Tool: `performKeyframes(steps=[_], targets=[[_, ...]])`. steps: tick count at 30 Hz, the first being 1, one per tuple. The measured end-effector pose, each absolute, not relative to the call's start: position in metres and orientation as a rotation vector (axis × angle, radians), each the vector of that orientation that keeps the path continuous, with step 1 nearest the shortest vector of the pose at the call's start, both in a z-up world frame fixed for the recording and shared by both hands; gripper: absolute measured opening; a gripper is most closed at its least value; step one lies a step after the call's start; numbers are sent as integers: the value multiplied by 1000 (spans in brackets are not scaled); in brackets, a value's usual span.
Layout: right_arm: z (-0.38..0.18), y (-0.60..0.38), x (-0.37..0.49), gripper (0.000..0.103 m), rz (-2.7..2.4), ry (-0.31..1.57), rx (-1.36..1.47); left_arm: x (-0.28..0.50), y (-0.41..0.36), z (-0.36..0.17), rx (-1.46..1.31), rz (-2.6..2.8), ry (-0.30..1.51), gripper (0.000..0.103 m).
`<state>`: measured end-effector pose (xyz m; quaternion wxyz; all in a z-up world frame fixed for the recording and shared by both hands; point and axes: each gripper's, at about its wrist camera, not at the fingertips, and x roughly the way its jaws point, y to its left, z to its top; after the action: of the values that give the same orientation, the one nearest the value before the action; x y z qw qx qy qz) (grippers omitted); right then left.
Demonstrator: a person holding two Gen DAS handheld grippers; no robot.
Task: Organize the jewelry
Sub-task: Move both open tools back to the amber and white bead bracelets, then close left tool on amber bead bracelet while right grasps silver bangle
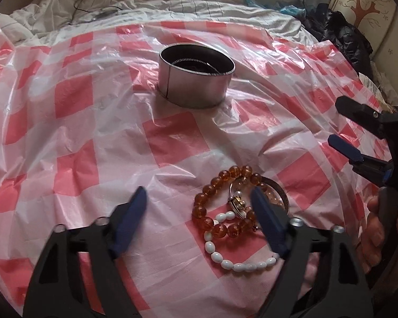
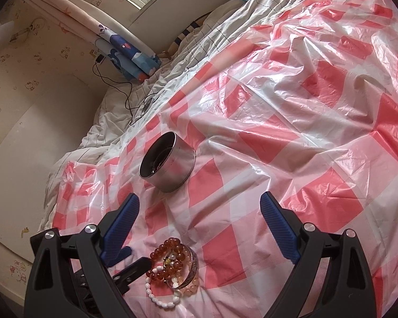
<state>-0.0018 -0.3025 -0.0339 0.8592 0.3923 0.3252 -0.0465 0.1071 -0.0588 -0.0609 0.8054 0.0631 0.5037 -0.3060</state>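
Observation:
A pile of jewelry lies on the red-and-white checked plastic sheet: an amber bead bracelet, a white bead bracelet, a metal bangle and a small gold charm. The pile also shows in the right wrist view. A round metal tin stands farther back, with a chain inside; it also shows in the right wrist view. My left gripper is open, its right finger over the pile. My right gripper is open and empty above the sheet; it appears at the right of the left wrist view.
The sheet covers a bed with rumpled white bedding. A black cable lies on the bedding near the wall. Dark clothing is heaped at the far right. A folded patterned quilt leans by the window.

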Motion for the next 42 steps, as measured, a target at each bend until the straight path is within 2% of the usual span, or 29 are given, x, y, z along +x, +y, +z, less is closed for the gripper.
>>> performKeyframes(steps=[1, 2, 7, 12, 18, 21, 22, 24, 26, 28, 30, 31, 34, 35, 36, 37, 39, 41, 42], targets=[[-34, -302, -2, 89, -96, 683, 825, 106, -60, -64, 154, -656, 1088, 31], [-34, -302, -2, 89, -97, 683, 825, 105, -61, -67, 182, -650, 1089, 12], [-34, -301, -3, 89, -94, 683, 820, 103, -50, -61, 210, -616, 1030, 10], [-28, -280, 4, 89, 5, 709, 747, 127, -5, -50, 104, -473, 1003, 10], [-34, -231, 20, 88, 259, 884, 633, 138, 5, -66, 104, -456, 1079, 11], [-41, -217, 22, 72, 278, 976, 599, 137, 4, -68, 103, -462, 1086, 12], [-45, -215, 23, 66, 266, 1006, 595, 137, 5, -68, 95, -465, 1092, 15], [-49, -215, 23, 59, 244, 1034, 591, 137, 3, -70, 89, -468, 1102, 18], [-53, -216, 24, 54, 229, 1055, 601, 137, 1, -71, 92, -475, 1106, 28], [-57, -220, 25, 47, 207, 1072, 617, 137, -2, -73, 103, -478, 1109, 32], [-58, -227, 25, 47, 173, 1067, 638, 136, -2, -71, 116, -454, 1096, 40], [-58, -230, 23, 47, 162, 1062, 647, 136, 0, -70, 114, -442, 1089, 48], [-61, -227, 26, 47, 148, 1096, 623, 139, 4, -69, 90, -445, 1092, 51], [-63, -224, 28, 47, 145, 1108, 602, 139, 3, -71, 94, -445, 1095, 51], [-63, -220, 30, 40, 139, 1116, 574, 139, 2, -72, 103, -445, 1095, 51], [-63, -216, 31, 27, 123, 1119, 544, 138, 0, -72, 115, -447, 1092, 51], [-64, -215, 32, 16, 118, 1120, 541, 137, -3, -73, 132, -455, 1089, 47], [-61, -218, 30, 10, 118, 1094, 552, 136, -5, -73, 134, -471, 1095, 17], [-59, -220, 28, 8, 122, 1076, 564, 136, -4, -72, 126, -477, 1093, 13]])
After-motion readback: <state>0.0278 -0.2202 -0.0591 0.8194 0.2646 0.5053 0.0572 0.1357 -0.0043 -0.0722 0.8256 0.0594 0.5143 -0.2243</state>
